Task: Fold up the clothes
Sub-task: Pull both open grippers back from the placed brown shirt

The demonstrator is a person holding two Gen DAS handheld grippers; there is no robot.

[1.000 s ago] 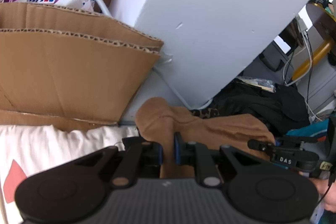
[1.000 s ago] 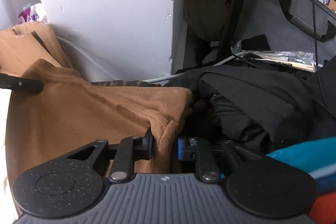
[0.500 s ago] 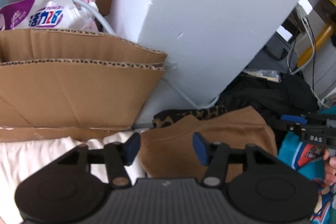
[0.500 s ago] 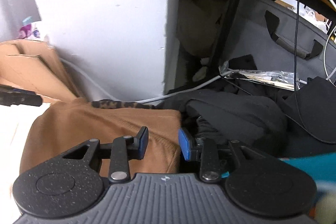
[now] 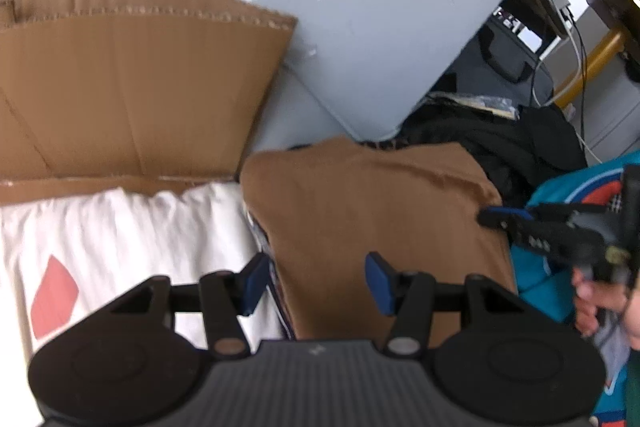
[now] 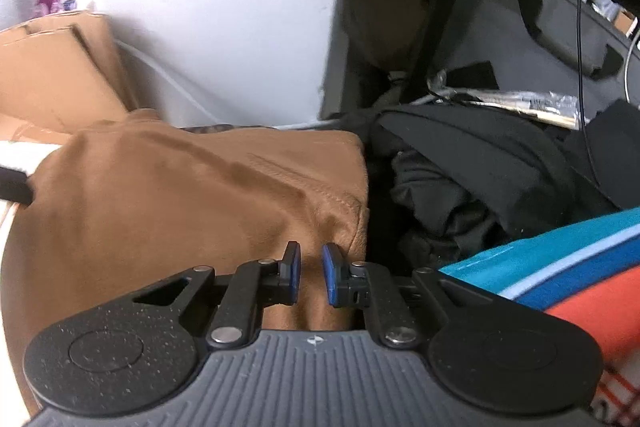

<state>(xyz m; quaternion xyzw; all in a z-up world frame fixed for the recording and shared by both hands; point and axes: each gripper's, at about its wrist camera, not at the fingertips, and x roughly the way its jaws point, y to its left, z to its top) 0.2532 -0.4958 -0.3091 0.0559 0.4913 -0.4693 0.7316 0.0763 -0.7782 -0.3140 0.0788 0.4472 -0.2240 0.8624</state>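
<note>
The brown garment (image 5: 376, 211) lies folded into a rough rectangle between a white cloth (image 5: 120, 235) on its left and a teal, orange and white garment (image 6: 560, 259) on its right, with a heap of black clothes (image 6: 472, 179) just beyond its far right corner and a cardboard box (image 5: 132, 87) behind the white cloth. Its long axis appears to run away from the person toward the white panel (image 5: 380, 7), though the fisheye bend makes that hard to be sure of. The left tool (image 5: 316, 283) hovers over the near left part of the brown garment with its jaws spread and nothing pinched; its left pad sits about at the seam where brown meets white, its right pad over the brown cloth. The right tool (image 6: 310, 279) sits at the garment's right edge, near the puckered hem at the near right corner, its jaws closing with a ridge of brown fabric apparently rising between the pads; whether they press it yet cannot be told. So the right tool is nearer to a grip, at the right-hand edge, while the left stands free above the opposite side. Any coming fold or lift would likely start from that right edge, carried leftward across the short axis.
</note>
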